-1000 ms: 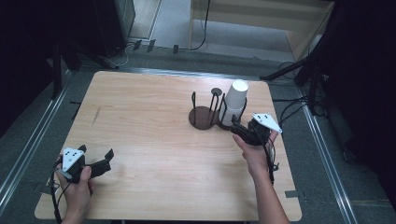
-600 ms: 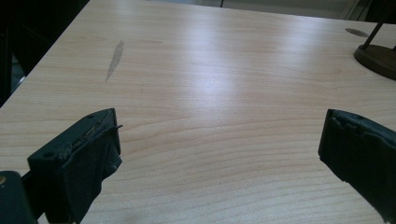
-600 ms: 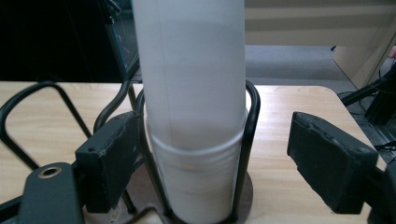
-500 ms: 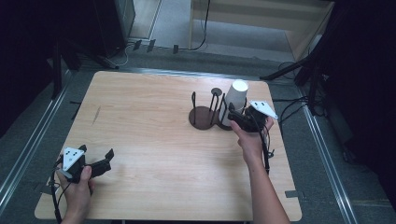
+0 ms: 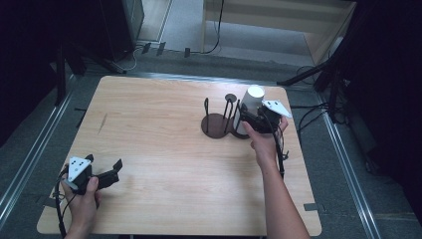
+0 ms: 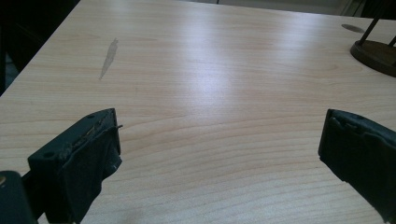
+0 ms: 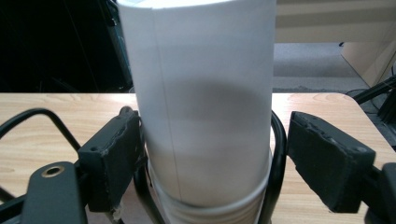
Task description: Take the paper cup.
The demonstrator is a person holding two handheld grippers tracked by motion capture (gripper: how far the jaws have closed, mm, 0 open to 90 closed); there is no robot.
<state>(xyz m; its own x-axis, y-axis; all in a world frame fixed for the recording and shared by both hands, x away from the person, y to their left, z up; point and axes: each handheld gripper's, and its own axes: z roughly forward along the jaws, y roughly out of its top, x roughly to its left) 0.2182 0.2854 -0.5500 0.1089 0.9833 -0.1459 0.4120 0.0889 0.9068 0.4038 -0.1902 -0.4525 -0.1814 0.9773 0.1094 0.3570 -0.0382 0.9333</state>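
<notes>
right claw [image 5: 251, 121] astride white cup [image 5: 249, 107] | left claw [image 5: 102, 172] low, spread

1. From the high view we look forward and down over the whole wooden table [image 5: 164, 129], with the dark wire rack [image 5: 219, 119] right of centre.
2. In the left gripper view we sit low over the tabletop, far from the rack [image 6: 373, 46], which sits at our upper right edge.
3. In the right gripper view we face the rack [image 7: 275, 154] at very close range, level with it.
4. All three views share the rack and the tabletop.
</notes>
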